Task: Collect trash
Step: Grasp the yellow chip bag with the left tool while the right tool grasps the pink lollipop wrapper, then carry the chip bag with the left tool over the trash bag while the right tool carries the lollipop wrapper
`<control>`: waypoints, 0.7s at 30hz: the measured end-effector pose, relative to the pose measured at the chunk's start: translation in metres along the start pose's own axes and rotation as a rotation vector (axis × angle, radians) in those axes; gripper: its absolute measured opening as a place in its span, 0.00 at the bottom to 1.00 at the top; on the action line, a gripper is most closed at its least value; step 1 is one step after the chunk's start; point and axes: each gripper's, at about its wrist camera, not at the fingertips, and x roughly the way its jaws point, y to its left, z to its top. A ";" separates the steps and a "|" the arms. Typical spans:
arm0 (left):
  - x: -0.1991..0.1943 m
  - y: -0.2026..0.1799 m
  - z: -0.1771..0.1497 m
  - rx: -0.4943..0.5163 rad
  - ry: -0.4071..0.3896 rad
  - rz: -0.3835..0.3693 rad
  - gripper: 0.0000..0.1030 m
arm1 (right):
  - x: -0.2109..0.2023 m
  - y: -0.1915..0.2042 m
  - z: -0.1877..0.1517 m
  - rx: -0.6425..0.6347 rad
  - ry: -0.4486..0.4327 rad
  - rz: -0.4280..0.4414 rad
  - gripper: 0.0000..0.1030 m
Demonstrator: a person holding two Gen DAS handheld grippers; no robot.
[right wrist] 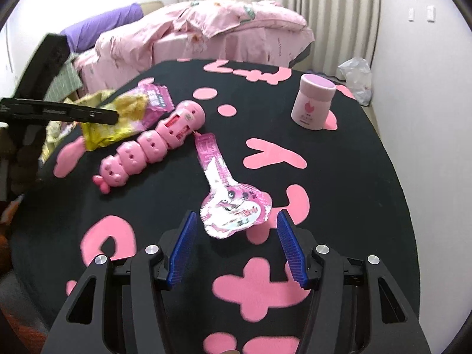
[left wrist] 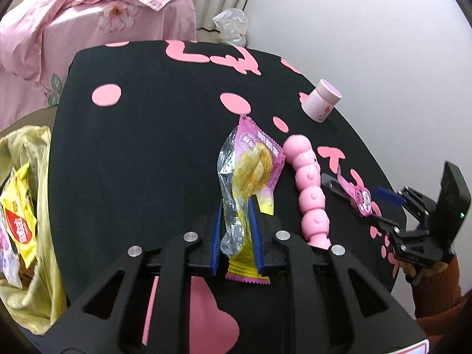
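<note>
My left gripper is shut on a pink and yellow snack wrapper, whose silver inside shows and which sticks out forward past the blue pads. In the right wrist view the same wrapper hangs from the left gripper's black fingers near the table's left edge. My right gripper stands open over the table. The round end of a pink lollipop-shaped wrapper lies flat between its fingertips, not pressed by the pads. In the left wrist view, this wrapper and the right gripper show at the far right.
A black tablecloth with pink shapes covers the round table. A pink caterpillar toy lies between the two wrappers and a pink jar stands at the far right. A yellow bag holding wrappers hangs off the table's left edge. A bed stands behind.
</note>
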 end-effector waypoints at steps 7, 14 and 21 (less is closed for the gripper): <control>0.004 0.002 -0.009 -0.013 0.026 -0.005 0.16 | 0.009 -0.006 0.005 0.042 -0.003 0.073 0.47; -0.002 0.002 -0.011 -0.017 0.005 0.003 0.14 | -0.012 -0.006 0.008 0.066 -0.056 0.036 0.47; -0.032 0.001 -0.008 -0.011 -0.074 0.015 0.13 | -0.039 0.006 0.024 0.043 -0.127 0.003 0.47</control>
